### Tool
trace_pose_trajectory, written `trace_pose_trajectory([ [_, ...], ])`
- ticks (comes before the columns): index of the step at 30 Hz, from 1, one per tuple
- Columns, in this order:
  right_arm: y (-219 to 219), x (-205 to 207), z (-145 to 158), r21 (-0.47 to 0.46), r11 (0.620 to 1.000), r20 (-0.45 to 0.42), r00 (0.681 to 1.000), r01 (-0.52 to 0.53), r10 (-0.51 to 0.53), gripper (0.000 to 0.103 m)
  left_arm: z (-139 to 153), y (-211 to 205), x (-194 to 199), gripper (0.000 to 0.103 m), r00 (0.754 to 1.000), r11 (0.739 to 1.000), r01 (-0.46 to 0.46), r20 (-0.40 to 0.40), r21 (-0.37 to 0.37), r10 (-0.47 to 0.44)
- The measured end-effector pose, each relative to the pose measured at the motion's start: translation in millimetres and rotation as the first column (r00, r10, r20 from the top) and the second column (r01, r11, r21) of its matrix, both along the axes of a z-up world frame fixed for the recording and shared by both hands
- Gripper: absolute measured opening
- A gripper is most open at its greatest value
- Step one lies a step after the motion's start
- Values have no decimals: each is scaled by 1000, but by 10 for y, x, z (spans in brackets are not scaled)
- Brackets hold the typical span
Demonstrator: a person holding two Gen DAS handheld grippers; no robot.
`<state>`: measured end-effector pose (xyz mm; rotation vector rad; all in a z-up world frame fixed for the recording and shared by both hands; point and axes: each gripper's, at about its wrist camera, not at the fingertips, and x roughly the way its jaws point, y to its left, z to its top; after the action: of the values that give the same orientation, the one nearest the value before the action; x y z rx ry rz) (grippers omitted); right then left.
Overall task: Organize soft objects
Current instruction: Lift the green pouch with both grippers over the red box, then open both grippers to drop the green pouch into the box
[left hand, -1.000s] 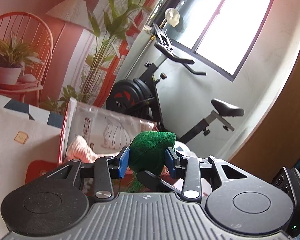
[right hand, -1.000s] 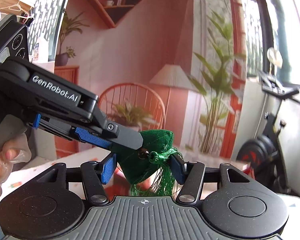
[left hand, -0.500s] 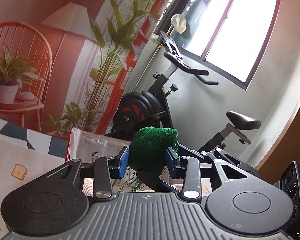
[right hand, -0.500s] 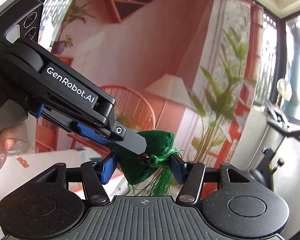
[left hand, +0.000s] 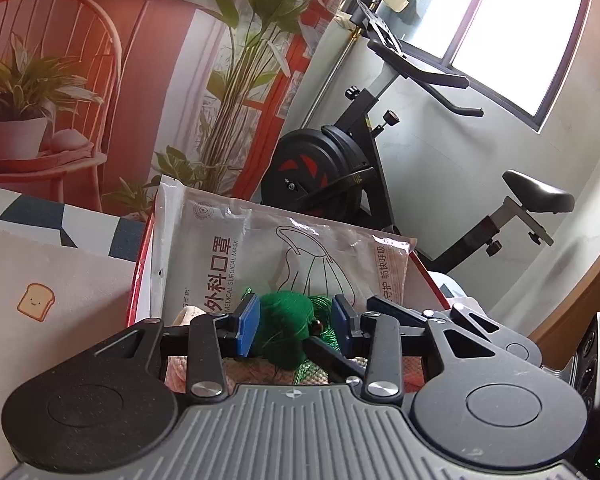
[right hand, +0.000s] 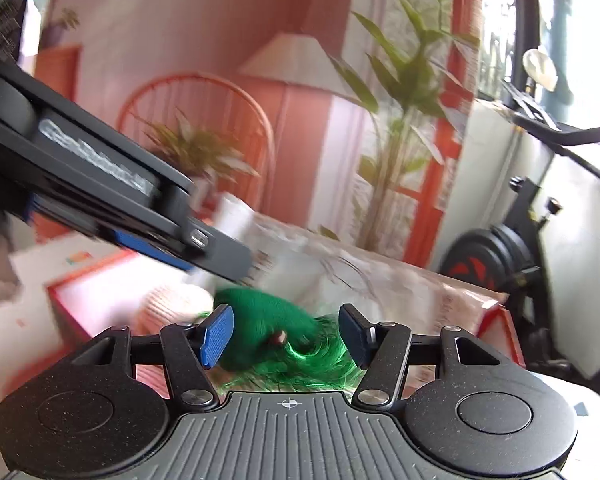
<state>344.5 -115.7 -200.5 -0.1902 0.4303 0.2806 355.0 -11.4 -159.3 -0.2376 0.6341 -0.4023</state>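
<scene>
A green fabric pouch with a green tassel sits low in a red-rimmed box. My left gripper has its blue pads wider than the pouch and stands open around it. My right gripper is also open, its pads apart on either side of the pouch. The left gripper's finger crosses the right wrist view above the pouch. A pink knitted item lies in the box to the left.
A surgical mask packet leans against the box's far wall. A white cloth with toast prints covers the table left of the box. An exercise bike stands behind, by the window.
Both grippers came down with the pouch into the red box. Both sets of pads have spread and let go of the pouch, which now rests in the box.
</scene>
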Motion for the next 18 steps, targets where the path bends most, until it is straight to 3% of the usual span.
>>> trace_pose_trajectory([
  [3,-108,-21,-16,-2,999,6,999,38,-38,55,15,-4,-78,41,1000,1000,4,6,18,-4],
  [6,-290,-138,8,58,997,19,998,60,-61,54,25,-27,-205,41,1000,999,10,17,42,-10],
  [12,-700,-660,60,154,984,70,993,87,-99,54,21,-122,-557,43,998,995,48,46,85,-52],
  [18,-1061,-1182,-13,223,965,60,986,138,-155,54,-91,-302,-953,43,995,992,82,56,93,-88],
])
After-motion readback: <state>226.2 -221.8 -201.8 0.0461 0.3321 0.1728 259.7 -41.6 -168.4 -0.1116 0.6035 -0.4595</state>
